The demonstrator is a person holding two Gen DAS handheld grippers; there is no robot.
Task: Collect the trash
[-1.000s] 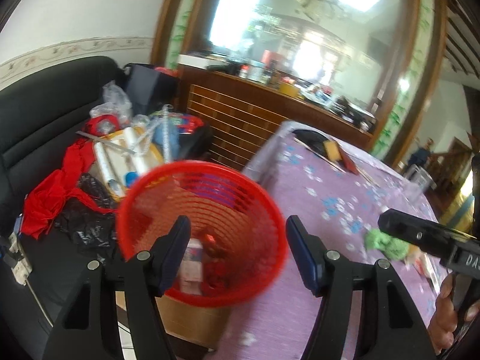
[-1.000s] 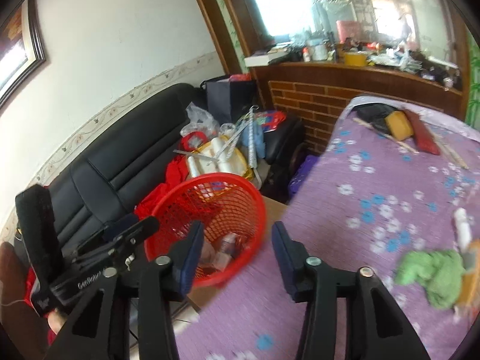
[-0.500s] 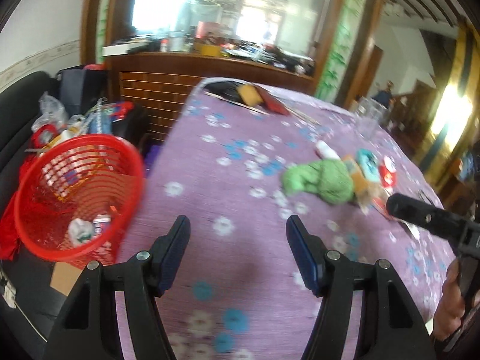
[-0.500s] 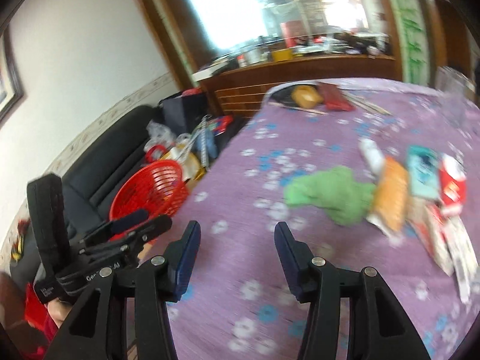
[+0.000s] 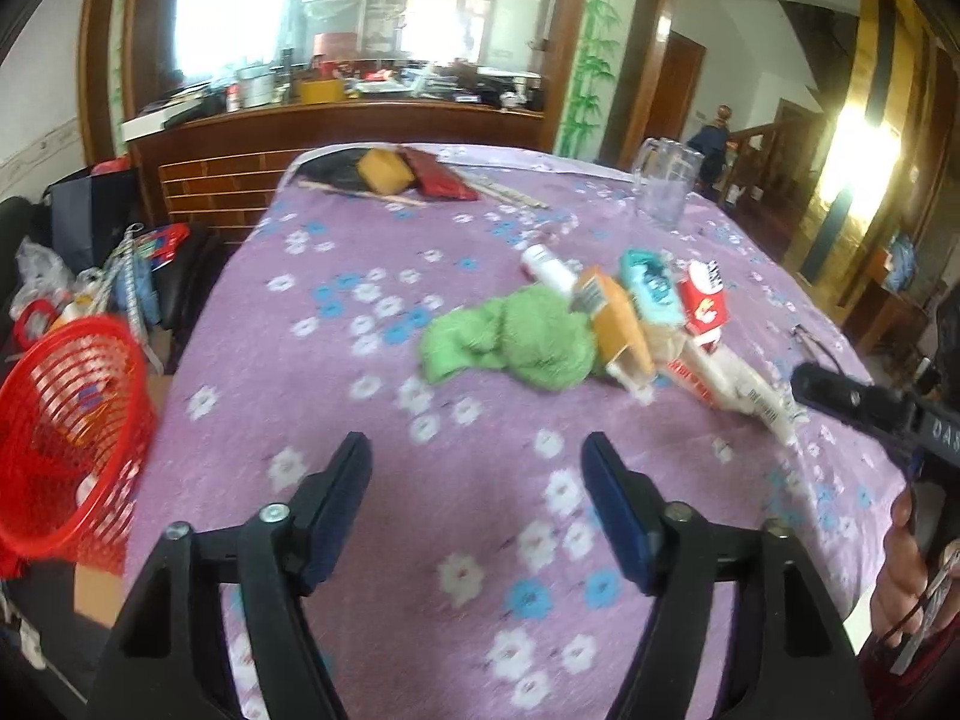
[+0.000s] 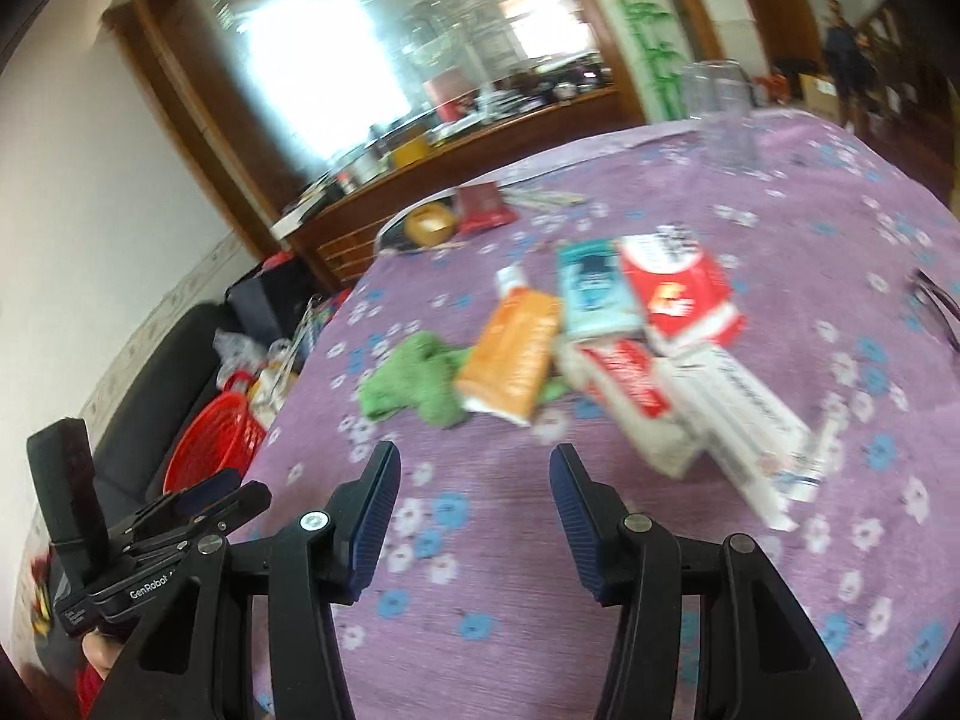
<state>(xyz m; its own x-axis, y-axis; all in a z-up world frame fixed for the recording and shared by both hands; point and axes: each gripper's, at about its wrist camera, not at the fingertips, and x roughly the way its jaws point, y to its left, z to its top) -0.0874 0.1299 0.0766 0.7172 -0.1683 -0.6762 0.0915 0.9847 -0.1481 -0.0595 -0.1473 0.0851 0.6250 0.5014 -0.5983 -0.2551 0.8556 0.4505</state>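
Both grippers are empty above the table [image 5: 336, 324]: left gripper [image 5: 474, 468] jaws opening, right gripper [image 6: 474, 480] jaws apart, near the boxes [image 6: 672, 300].

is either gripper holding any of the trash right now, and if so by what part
Nothing is held. The left gripper is empty, its jaws opening over the purple flowered tablecloth. The right gripper is open and empty too, short of the pile of cartons.
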